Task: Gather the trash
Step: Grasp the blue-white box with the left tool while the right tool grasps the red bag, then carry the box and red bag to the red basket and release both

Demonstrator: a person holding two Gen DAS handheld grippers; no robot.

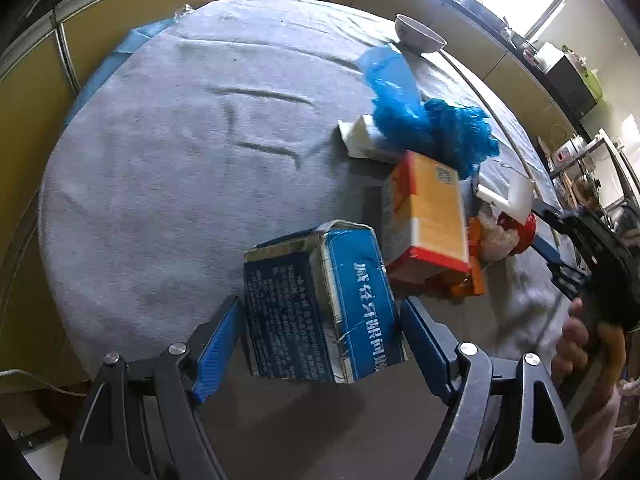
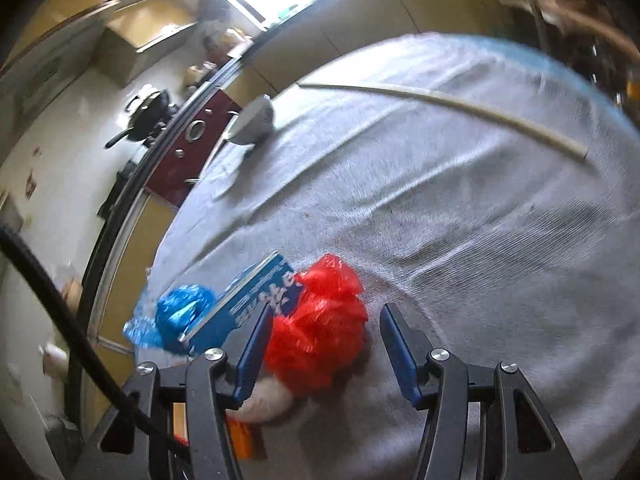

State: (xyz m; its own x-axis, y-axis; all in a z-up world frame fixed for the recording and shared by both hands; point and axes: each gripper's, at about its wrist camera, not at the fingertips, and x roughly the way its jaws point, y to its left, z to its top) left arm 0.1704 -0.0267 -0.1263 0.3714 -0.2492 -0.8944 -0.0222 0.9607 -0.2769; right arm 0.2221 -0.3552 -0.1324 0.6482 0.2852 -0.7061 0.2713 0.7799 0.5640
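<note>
The left hand-held gripper (image 1: 322,344) has its two blue fingers around a blue carton (image 1: 320,304) with white writing. The box fills the gap, and I think the pads just touch its sides, but the far side is hard to see. The carton looks dented and torn at its top. It is at the near edge of the desk (image 1: 180,160), which has a grey cloth on it.

The left view also shows an orange and red box (image 1: 430,220), a blue plastic bag (image 1: 420,120) and a white bowl (image 1: 420,34).

The right hand-held gripper (image 2: 324,344) is spread apart around a crumpled red plastic bag (image 2: 320,320). The bag leans on one finger only. Only this view shows a long pale stick (image 2: 460,106).
</note>
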